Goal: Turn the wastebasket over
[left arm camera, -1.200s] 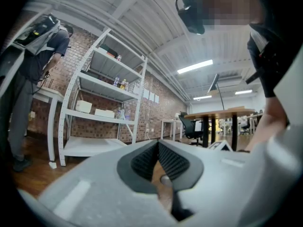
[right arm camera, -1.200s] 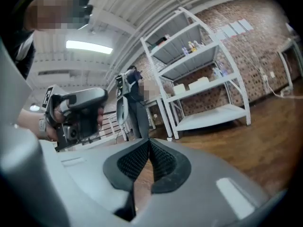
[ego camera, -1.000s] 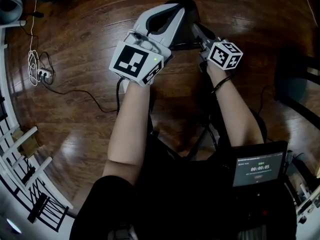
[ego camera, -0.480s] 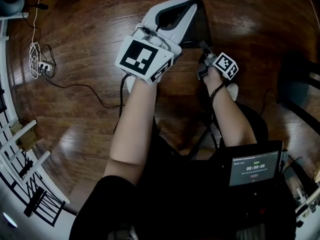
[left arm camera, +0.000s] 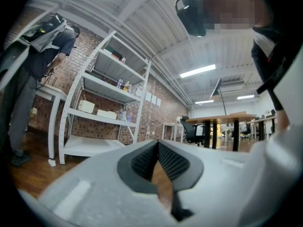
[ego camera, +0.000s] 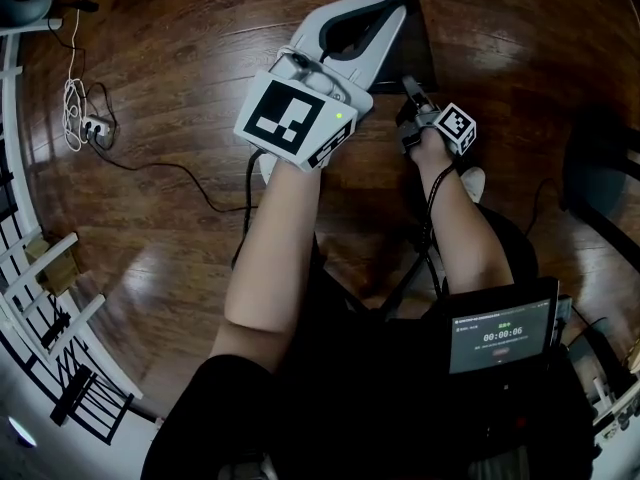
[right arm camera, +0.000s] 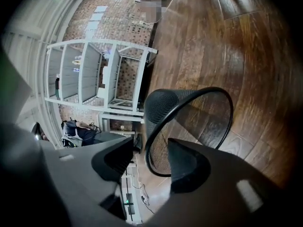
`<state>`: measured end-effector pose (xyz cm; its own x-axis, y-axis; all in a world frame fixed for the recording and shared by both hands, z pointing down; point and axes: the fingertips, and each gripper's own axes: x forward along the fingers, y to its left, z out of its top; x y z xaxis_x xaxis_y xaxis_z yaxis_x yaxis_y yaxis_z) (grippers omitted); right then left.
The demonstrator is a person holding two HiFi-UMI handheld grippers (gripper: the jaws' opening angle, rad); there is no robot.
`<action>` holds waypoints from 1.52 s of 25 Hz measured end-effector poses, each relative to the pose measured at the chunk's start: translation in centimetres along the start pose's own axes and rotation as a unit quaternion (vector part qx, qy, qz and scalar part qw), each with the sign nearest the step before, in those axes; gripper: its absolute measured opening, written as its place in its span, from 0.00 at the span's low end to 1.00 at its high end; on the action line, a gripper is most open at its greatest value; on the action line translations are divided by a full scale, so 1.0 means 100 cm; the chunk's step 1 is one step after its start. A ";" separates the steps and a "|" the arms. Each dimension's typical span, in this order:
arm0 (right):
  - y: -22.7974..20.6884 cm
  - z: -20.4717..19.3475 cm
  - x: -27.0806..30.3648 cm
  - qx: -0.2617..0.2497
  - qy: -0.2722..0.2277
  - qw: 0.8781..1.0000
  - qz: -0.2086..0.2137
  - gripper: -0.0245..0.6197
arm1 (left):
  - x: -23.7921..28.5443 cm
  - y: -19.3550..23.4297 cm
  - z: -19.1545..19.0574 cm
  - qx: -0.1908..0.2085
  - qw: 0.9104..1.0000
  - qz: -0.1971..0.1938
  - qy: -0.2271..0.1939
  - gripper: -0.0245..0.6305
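The black mesh wastebasket point(right arm camera: 189, 122) fills the middle of the right gripper view, its open mouth turned toward the camera. My right gripper point(right arm camera: 150, 162) has its jaws opening; the basket's near rim runs between them and neither pad presses on it. In the head view the wastebasket point(ego camera: 418, 48) is a dark shape on the wood floor, mostly hidden behind my left gripper point(ego camera: 385, 8), with the right gripper point(ego camera: 408, 88) at its near side. In its own view, the left gripper point(left arm camera: 157, 148) has its tips together and holds nothing.
A power strip with cables point(ego camera: 85, 128) lies on the floor at the left, near a white rack point(ego camera: 50, 308). A dark chair point(ego camera: 600, 168) stands at the right. White shelving point(left arm camera: 104, 108), a standing person point(left arm camera: 33, 56) and tables point(left arm camera: 222, 122) are farther off.
My right gripper has dropped toward the floor and rolled, and its jaws have opened off the basket's rim. The basket has shifted right. The left gripper stayed almost still.
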<state>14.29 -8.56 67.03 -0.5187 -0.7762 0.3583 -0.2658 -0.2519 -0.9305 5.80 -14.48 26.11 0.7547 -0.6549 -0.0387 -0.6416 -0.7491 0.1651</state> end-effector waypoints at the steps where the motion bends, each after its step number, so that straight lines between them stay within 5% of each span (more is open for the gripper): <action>1: 0.000 -0.001 0.003 0.009 -0.001 1.000 0.004 0.38 | 0.000 0.002 0.000 -0.001 1.000 0.002 0.000 0.04; 15: -0.009 0.008 0.016 0.029 -0.035 0.998 0.039 0.37 | -0.004 0.006 0.007 -0.008 1.000 0.008 -0.009 0.04; 20: 0.007 0.004 0.022 0.063 -0.043 0.995 0.067 0.25 | -0.004 0.007 0.009 -0.008 1.000 0.010 -0.008 0.04; 23: 0.016 0.006 0.025 0.054 -0.045 0.994 0.085 0.09 | -0.003 0.007 0.006 -0.009 1.000 0.009 -0.007 0.04; 32: 0.037 0.011 0.025 -0.064 -0.015 0.996 0.066 0.09 | -0.006 0.009 0.010 -0.011 1.000 0.013 -0.012 0.04; 38: 0.048 0.021 0.024 -0.162 0.008 0.986 0.045 0.10 | -0.007 0.012 0.012 -0.011 1.000 0.015 -0.018 0.04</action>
<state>13.44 -12.84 63.32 -0.5647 -0.7768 0.2785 -0.4623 0.0182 -0.8865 4.39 -15.05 25.13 0.7289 -0.6811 -0.0695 -0.6607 -0.7264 0.1892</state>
